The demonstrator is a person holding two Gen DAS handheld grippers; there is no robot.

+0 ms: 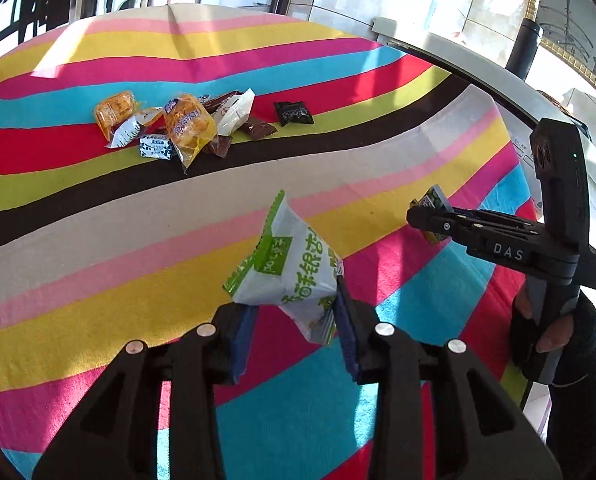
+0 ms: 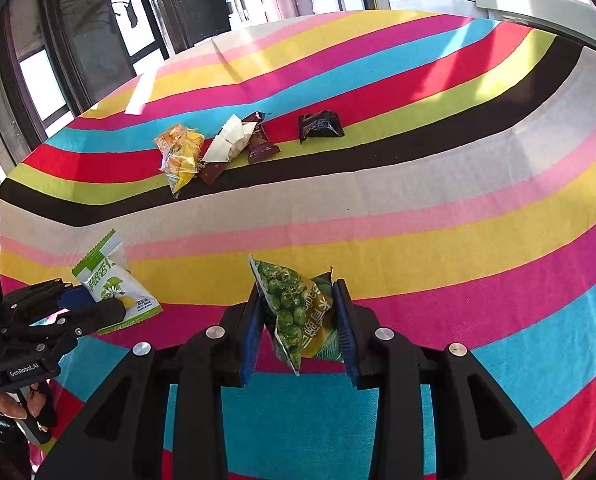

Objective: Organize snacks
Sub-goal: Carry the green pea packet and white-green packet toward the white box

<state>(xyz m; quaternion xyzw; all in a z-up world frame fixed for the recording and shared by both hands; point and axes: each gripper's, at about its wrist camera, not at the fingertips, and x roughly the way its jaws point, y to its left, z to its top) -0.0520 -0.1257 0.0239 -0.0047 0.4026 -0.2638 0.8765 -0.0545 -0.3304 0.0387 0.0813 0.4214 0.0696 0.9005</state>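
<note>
Two packets are in our grip. In the left wrist view, our left gripper [image 1: 298,312] clenches the white-and-green snack packet [image 1: 288,268] at lower centre; loose snacks [image 1: 186,124] lie upper left on the striped cloth [image 1: 98,240]. In the right wrist view, our right gripper [image 2: 298,328] pinches a green pea packet [image 2: 294,308] at lower centre.

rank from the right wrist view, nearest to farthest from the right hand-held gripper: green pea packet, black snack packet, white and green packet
1. green pea packet, between the right hand-held gripper pads.
2. white and green packet, lower left, in the other gripper.
3. black snack packet, far, alone on the red and green stripes.
</note>
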